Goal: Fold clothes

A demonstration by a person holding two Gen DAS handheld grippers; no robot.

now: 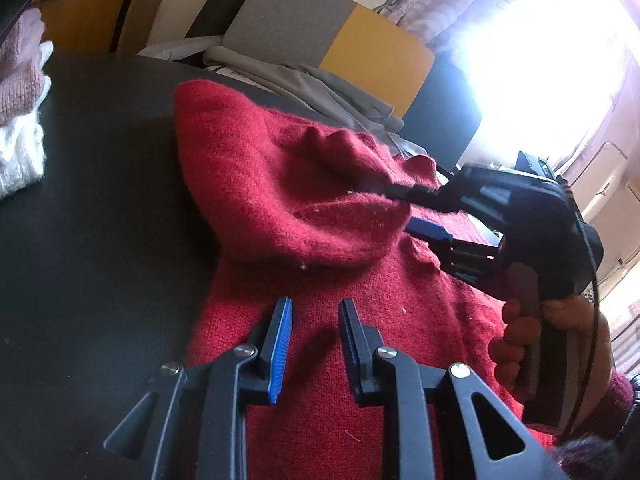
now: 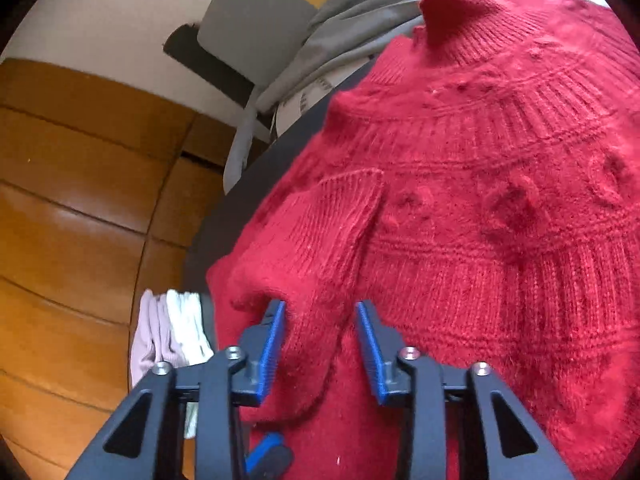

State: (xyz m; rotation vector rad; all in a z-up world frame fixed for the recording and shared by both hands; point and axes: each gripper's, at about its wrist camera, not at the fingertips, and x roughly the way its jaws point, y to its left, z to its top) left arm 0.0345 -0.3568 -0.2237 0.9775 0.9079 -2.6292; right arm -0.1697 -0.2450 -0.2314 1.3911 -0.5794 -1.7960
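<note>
A red knitted sweater (image 1: 288, 184) lies on a black table (image 1: 100, 200). Its ribbed collar and bobble pattern show in the right wrist view (image 2: 480, 184). A sleeve (image 2: 320, 248) is folded across the body. My left gripper (image 1: 314, 308) is open and empty, just above the sweater's lower body. My right gripper (image 2: 320, 308) is open, its jaws standing either side of a fold of the sleeve without pinching it. The right gripper also shows in the left wrist view (image 1: 404, 208), with its fingers spread over the sleeve fold.
A stack of folded white and pink knitwear (image 1: 20, 112) sits on the table's left side. A grey and yellow chair (image 1: 320, 28) with grey clothes (image 1: 320, 88) draped on it stands behind the table. A wooden floor (image 2: 80, 200) lies beyond the table edge.
</note>
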